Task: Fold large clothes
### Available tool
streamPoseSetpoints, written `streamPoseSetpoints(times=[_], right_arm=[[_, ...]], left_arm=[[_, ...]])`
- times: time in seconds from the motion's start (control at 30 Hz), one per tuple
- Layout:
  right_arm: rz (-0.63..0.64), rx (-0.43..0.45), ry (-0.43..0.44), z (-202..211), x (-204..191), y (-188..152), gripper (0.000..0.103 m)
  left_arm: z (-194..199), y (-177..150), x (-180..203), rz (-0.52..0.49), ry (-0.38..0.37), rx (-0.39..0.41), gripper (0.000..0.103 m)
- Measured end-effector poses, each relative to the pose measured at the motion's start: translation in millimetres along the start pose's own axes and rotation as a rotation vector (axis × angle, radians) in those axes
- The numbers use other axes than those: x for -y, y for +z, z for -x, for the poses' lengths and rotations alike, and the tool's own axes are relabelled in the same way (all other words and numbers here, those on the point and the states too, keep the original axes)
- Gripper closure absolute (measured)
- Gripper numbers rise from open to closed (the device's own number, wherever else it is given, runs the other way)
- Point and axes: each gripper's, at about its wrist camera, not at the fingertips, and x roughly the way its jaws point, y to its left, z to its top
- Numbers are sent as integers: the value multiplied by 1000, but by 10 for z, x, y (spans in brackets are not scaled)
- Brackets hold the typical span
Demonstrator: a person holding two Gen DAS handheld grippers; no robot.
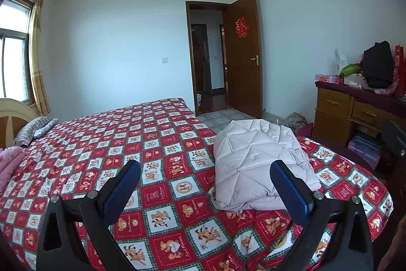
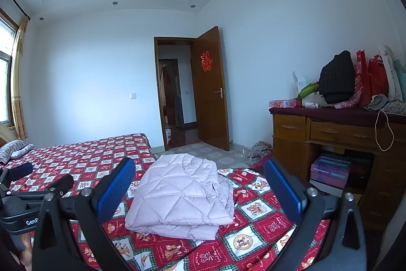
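Folded into a thick pale quilted jacket (image 2: 181,192), lying on the bed (image 2: 256,227) near its foot corner, long axis running away toward the door (image 2: 209,90). Dead ahead of the right hand-held gripper (image 2: 200,191), framed between the spread fingers; ahead and to the right of the left hand-held gripper (image 1: 205,191). Right one judged better aligned. Both released, jaws wide, nothing grasped, held level above the bedspread, aimed forward, clear of the bundle.
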Motion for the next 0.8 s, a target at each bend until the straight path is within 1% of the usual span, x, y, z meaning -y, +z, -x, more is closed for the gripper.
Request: streamPoseSetpoints(times=[0.27, 0.47, 0.57, 0.7, 0.8], right_arm=[[-1, -4, -2, -5, -1, -4, 0], [-5, -18, -3, -38, 11, -23, 0], [-6, -27, -1, -58, 13, -37, 0], [0, -42, -4, -85, -3, -64, 0], [-4, -58, -6, -123, 1, -86, 0]], left_arm=[[-53, -1, 14, -8, -8, -18, 1], [-141, -4, -140, 56, -46, -36, 1], [-148, -6, -157, 40, -20, -25, 1], [-152, 2, -198, 38, -7, -18, 1], [-166, -5, -205, 25, 25, -13, 1]])
